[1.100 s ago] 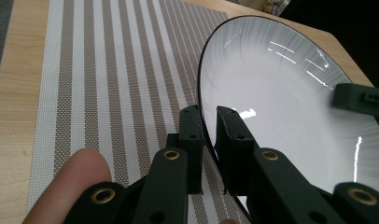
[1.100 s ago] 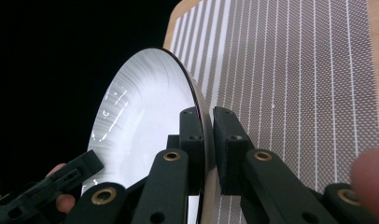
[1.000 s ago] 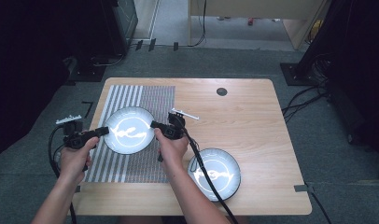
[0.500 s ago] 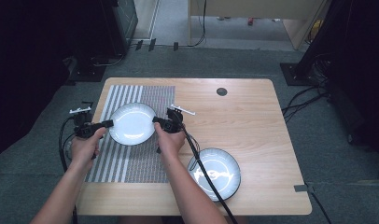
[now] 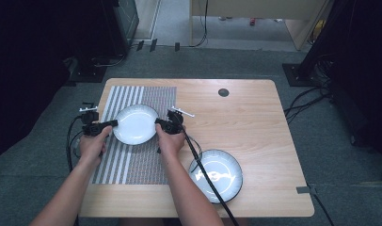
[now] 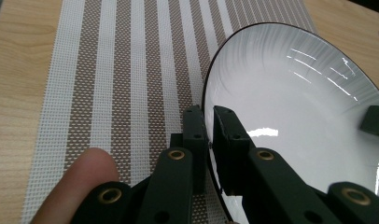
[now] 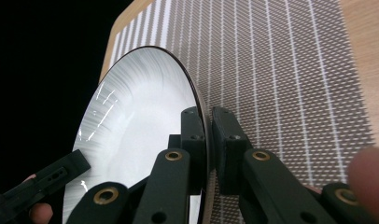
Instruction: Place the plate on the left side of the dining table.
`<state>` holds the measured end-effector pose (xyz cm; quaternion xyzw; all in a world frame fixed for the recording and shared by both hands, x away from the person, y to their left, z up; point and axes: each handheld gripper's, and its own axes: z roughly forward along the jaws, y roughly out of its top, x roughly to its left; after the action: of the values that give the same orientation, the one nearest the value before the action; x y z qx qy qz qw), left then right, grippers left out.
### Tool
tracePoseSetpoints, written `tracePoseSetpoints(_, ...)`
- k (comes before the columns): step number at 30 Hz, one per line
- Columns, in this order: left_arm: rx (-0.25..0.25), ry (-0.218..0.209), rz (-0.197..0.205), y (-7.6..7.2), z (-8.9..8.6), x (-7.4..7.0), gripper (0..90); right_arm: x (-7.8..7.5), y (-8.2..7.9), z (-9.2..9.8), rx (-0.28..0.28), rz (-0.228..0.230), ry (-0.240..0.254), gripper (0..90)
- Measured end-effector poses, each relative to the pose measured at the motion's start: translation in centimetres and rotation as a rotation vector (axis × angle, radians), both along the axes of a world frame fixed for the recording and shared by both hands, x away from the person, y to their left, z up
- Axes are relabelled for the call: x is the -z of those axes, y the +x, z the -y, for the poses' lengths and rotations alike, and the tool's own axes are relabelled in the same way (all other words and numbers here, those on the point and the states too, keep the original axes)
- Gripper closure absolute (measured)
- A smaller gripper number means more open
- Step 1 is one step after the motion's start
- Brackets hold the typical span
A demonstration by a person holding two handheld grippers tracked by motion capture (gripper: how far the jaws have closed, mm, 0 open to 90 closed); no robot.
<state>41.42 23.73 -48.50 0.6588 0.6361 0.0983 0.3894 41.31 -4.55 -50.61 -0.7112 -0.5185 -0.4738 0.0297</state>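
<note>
A white plate (image 5: 135,124) with a dark rim is held between both grippers over the striped placemat (image 5: 147,94). My left gripper (image 5: 115,123) is shut on the plate's left rim; in the left gripper view its jaws pinch the plate (image 6: 290,102) at the edge (image 6: 208,133). My right gripper (image 5: 158,122) is shut on the opposite rim, and the right gripper view shows the plate (image 7: 136,121) clamped between the jaws (image 7: 207,130). The other gripper's tip (image 7: 43,179) shows across the plate there.
A second white plate (image 5: 216,175) sits near the table's front edge, with the right gripper's cable (image 5: 203,174) lying across it. A small dark round spot (image 5: 223,92) marks the wooden table (image 5: 255,122) at the back. Dark equipment and cables surround the table.
Both grippers have carried the plate away from the person and lower over the placemat. The second plate has not moved.
</note>
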Motion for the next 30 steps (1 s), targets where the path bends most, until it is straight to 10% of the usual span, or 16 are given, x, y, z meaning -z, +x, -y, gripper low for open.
tracePoseSetpoints(15, -0.005, 0.017, -0.001, 0.3, 0.7, 0.5, 65.4, 1.2, 0.8, 0.6, 0.003, -0.046, 0.037, 74.3)
tracePoseSetpoints(23, -0.001, 0.08, 0.03, -0.9, 0.8, -1.2, 37.2, -1.5, 0.0, 1.4, -0.008, 0.104, -0.15, 55.9)
tracePoseSetpoints(30, 0.024, 0.086, 0.075, -2.6, 1.0, -3.1, 24.8, -4.4, -1.5, 2.0, -0.109, 0.153, -0.152, 31.5)
